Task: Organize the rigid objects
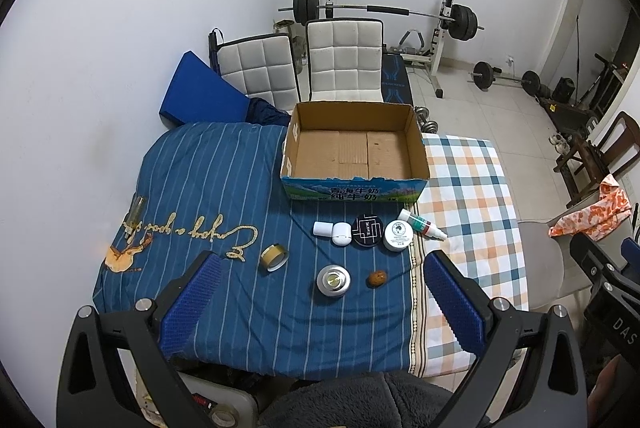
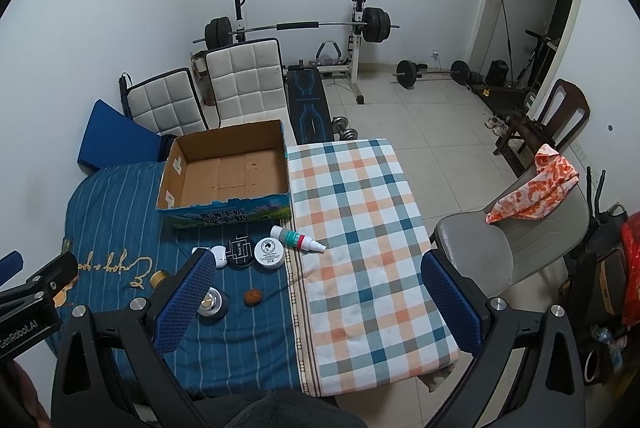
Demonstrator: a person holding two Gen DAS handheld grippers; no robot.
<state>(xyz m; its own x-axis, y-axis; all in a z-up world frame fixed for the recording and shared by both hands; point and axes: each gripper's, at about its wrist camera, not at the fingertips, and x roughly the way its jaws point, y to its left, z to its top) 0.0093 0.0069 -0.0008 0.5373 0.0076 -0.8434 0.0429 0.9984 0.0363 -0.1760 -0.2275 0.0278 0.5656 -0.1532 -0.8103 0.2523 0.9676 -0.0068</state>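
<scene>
So the cardboard box (image 1: 354, 148) sits empty at mid-frame on the blue striped cover (image 1: 224, 180), with the little stuff lined up just below it: white case (image 1: 323, 229), black round tin (image 1: 367, 230), white jar (image 1: 398, 236), spray bottle (image 1: 422, 225), tape roll (image 1: 274, 258), silver puck (image 1: 334, 281). Both tools, left tool (image 1: 320, 304) and right tool (image 2: 316, 302), hang at the bottom of their frames, spread wide and holding nothing.

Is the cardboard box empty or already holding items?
Empty. The box shows only its bare brown floor in both views; the small items still lie on the blue cover in front of it.
</scene>
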